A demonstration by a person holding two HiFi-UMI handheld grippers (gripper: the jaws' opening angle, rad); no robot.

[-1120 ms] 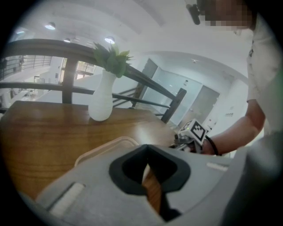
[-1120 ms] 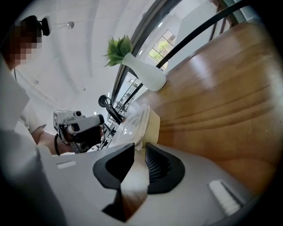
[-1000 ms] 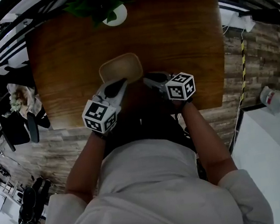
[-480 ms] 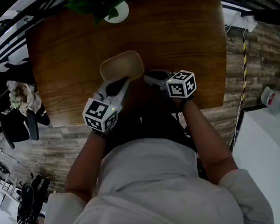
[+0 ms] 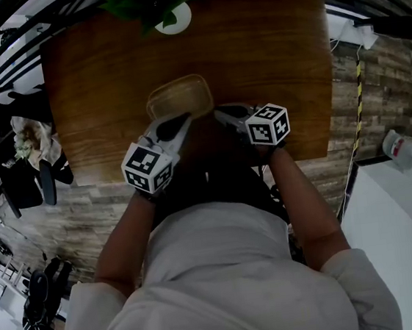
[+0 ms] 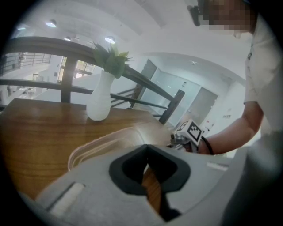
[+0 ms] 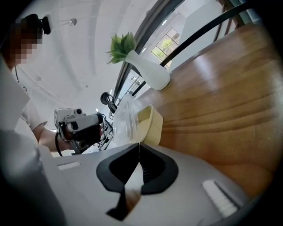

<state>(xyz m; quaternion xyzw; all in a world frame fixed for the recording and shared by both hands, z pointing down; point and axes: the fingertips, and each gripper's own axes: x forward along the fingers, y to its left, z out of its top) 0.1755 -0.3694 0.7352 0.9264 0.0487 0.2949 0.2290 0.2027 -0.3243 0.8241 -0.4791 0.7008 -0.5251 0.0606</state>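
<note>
Bright diffuse daylight; dark fisheye edges; soft focus.

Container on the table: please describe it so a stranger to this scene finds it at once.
Find the brown wooden table and look at its near edge. There sits a shallow beige container, and the tongs of the right gripper pinch its clear lid. Unlike the tall white vase at the far edge, it is low and rectangular.
</note>
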